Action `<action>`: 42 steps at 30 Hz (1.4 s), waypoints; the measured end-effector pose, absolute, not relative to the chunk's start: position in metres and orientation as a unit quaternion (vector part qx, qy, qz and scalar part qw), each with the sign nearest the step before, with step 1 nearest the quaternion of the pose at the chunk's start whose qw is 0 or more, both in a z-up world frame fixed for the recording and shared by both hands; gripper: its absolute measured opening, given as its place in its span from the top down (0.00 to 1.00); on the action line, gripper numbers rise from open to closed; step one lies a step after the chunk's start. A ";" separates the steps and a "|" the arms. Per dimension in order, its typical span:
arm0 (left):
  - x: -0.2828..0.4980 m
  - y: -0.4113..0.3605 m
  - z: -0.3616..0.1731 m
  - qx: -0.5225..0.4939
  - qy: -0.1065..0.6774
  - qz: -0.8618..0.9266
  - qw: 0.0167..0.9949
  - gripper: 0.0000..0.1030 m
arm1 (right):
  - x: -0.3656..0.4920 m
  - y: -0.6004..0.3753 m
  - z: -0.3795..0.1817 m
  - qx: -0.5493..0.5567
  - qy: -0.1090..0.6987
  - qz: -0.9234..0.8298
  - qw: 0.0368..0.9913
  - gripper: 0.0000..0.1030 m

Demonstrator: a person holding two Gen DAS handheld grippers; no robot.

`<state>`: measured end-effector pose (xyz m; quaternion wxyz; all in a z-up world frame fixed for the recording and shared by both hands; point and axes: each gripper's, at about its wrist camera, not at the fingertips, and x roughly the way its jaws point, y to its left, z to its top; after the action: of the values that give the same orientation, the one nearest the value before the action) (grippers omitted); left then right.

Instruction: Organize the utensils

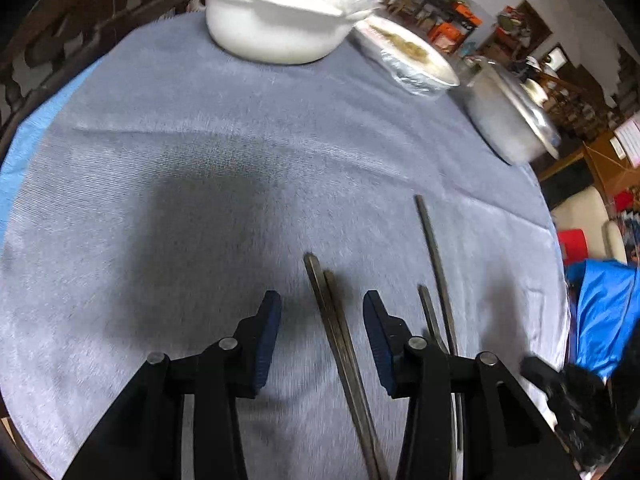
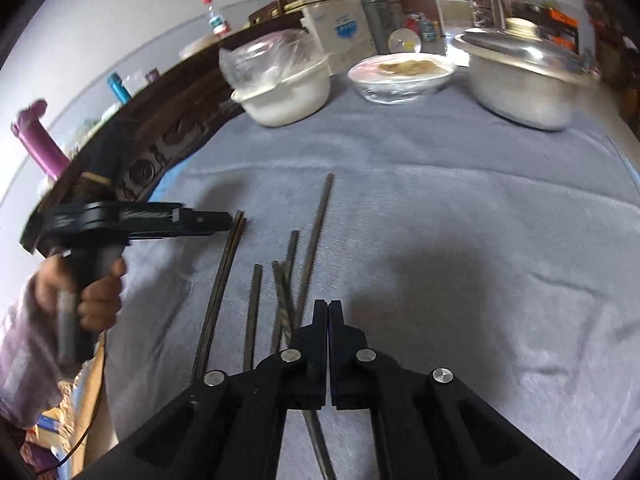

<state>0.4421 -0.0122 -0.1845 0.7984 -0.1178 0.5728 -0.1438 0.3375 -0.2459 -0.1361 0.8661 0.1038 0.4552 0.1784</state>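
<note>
Several dark chopsticks lie loose on the grey cloth (image 1: 200, 168). In the left wrist view a pair of chopsticks (image 1: 340, 340) lies side by side between the blue pads (image 1: 266, 344) of my left gripper (image 1: 320, 300), which stands open without touching them. Two more chopsticks (image 1: 436, 260) lie to its right. In the right wrist view my right gripper (image 2: 328, 305) is shut just above the cloth, with nothing visible between its tips. Crossed chopsticks (image 2: 284, 288) lie just left of it and one runs underneath it. A hand holds the left gripper (image 2: 236, 220) over the far end of the pair (image 2: 220, 288).
At the back of the table stand a white pot (image 2: 288, 96) covered with plastic, a film-wrapped bowl of food (image 2: 400, 76) and a lidded metal pot (image 2: 528, 84). A carved dark wooden rail (image 2: 160, 152) borders the table's left side. Blue fabric (image 1: 604, 312) lies past the right edge.
</note>
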 end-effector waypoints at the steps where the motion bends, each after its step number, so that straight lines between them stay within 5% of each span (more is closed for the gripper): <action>1: 0.446 -0.013 -0.187 -0.124 0.575 -0.146 0.796 0.74 | 0.338 -0.248 -0.135 0.108 0.455 0.180 0.865 0.99; 4: 0.451 -0.022 -0.191 -0.123 0.580 -0.148 0.792 0.95 | 0.334 -0.258 -0.135 0.120 0.459 0.183 0.861 0.99; 18: 0.424 -0.035 -0.144 -0.060 0.526 -0.184 0.828 0.97 | 0.349 -0.222 -0.146 0.098 0.488 0.212 0.841 0.96; 20: 0.430 -0.029 -0.154 -0.069 0.547 -0.172 0.817 0.88 | 0.353 -0.212 -0.149 0.088 0.494 0.214 0.838 0.70; 22: 0.433 -0.023 -0.163 -0.085 0.564 -0.163 0.805 0.74 | 0.356 -0.205 -0.150 0.079 0.494 0.216 0.839 0.53; 23: 0.433 -0.021 -0.164 -0.087 0.562 -0.159 0.807 0.72 | 0.357 -0.201 -0.150 0.071 0.490 0.217 0.841 0.53; 31: 0.449 -0.037 -0.180 -0.090 0.584 -0.149 0.793 0.73 | 0.363 -0.183 -0.169 0.010 0.506 0.200 0.839 0.93; 34: 0.453 -0.040 -0.183 -0.092 0.582 -0.141 0.795 0.75 | 0.358 -0.193 -0.162 0.029 0.490 0.195 0.849 0.94; 36: 0.455 -0.046 -0.185 -0.086 0.585 -0.146 0.793 0.95 | 0.356 -0.207 -0.158 0.044 0.482 0.185 0.856 0.94; 42: 0.447 -0.046 -0.174 -0.082 0.555 -0.149 0.814 0.98 | 0.346 -0.246 -0.149 0.102 0.466 0.161 0.864 0.94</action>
<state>0.4466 -0.0458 -0.1735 0.8141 -0.0824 0.5551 -0.1494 0.3456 -0.2458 -0.1487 0.8640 0.1020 0.4661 0.1605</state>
